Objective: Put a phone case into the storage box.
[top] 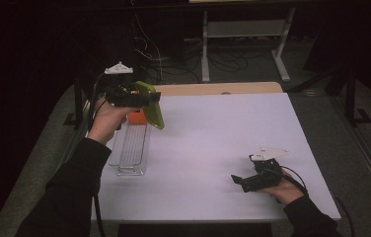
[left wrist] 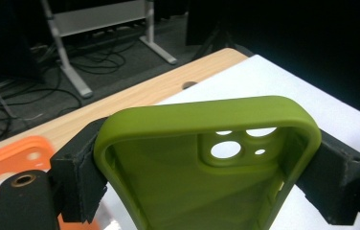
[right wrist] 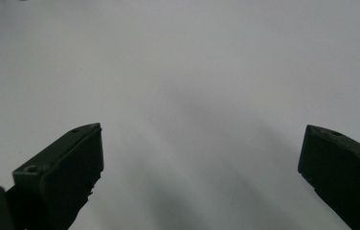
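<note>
A green phone case hangs in the air over the far end of a clear tray, with my left gripper shut on its two long sides. In the left gripper view the green phone case shows its hollow inside and camera cut-outs, pinched between both black jaws. An orange phone case stands in the tray just below; the orange phone case also peeks out at the left. My right gripper rests low near the table's front right, open, with only white table between its jaws.
The white table has a wooden strip along its far edge. Beyond it stand a metal desk frame and loose cables on a dark floor.
</note>
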A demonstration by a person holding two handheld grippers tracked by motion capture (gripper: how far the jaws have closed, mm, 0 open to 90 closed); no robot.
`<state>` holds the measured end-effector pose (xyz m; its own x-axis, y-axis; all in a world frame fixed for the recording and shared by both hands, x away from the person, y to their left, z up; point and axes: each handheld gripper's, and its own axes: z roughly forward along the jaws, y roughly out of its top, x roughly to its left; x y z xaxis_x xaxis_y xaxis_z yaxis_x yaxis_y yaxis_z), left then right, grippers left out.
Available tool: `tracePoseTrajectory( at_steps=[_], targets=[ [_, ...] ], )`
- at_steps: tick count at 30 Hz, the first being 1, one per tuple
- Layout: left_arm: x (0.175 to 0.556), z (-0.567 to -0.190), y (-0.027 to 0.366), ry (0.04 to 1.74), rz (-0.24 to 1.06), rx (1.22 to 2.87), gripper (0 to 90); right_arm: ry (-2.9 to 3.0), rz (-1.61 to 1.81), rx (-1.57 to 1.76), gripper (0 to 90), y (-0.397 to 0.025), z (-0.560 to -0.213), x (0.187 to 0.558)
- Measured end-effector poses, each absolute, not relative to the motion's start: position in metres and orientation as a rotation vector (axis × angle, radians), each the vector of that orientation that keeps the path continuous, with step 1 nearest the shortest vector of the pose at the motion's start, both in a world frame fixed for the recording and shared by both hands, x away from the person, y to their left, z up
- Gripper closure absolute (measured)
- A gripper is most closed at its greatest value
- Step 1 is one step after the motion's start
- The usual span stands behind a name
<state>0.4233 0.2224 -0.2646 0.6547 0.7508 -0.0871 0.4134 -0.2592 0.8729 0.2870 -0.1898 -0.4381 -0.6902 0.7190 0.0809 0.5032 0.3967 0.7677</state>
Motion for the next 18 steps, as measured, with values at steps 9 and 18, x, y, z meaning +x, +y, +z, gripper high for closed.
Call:
tracePoseTrajectory(
  at_steps=[9, 18],
  targets=[
    [0.431, -0.262, 0.242, 0.973, 0.528, 1.883, 14.4, 2.394, 1.178, 1.108, 0.8, -0.193, -0.442, 0.285],
    [0.443, -0.268, 0.25, 1.075, 0.618, 1.9, 14.3, 2.411, 1.159, 1.085, 0.8, -0.19, -0.444, 0.284]
  ],
)
